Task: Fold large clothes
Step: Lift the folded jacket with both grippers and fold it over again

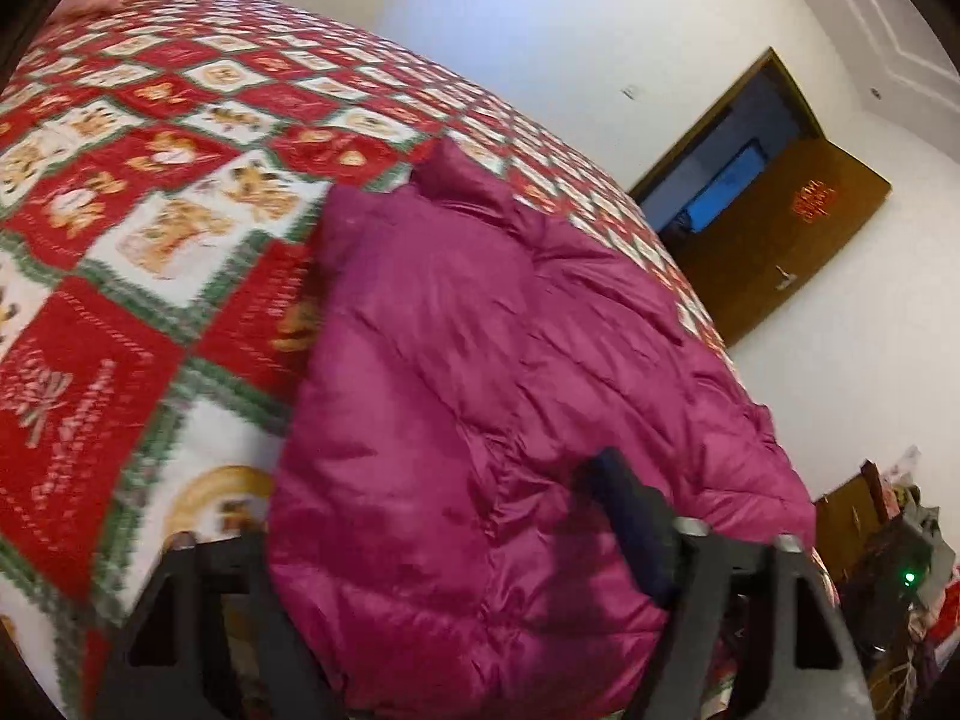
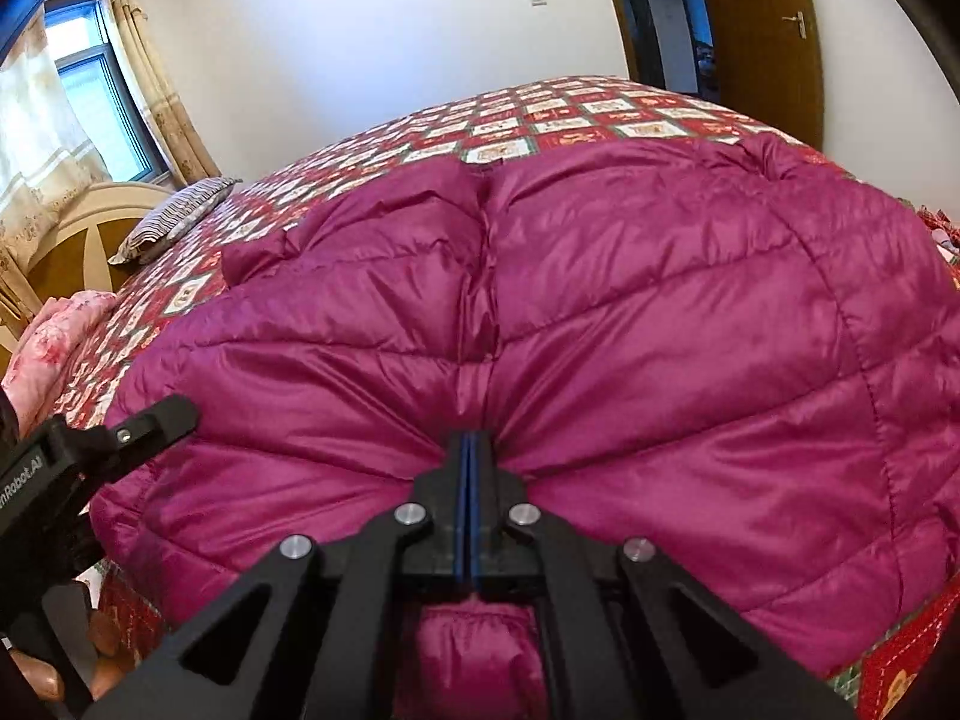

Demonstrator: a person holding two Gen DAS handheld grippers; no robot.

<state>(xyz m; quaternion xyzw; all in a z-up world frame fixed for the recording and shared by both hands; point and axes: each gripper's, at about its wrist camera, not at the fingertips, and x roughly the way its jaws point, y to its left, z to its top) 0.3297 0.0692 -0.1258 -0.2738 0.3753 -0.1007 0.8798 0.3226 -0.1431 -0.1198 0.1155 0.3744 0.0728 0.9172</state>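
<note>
Only right wrist view shows right gripper [image 2: 478,450] pinching magenta jacket [image 2: 600,312]; left gripper [image 1: 444,546] fingers apart.

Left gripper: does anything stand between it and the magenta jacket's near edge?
Nothing visible does. The left gripper has its jaws apart directly over the jacket, which lies flat on the patterned bedspread. The right gripper is already shut on the jacket's hem.

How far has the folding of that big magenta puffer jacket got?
Early on. Done: the jacket lies spread across the patterned bedspread. In hand: the right gripper is shut on fabric at the near hem, which puckers around its fingers; the left gripper is open around the jacket's side edge. Left: no fold shows yet.
</note>
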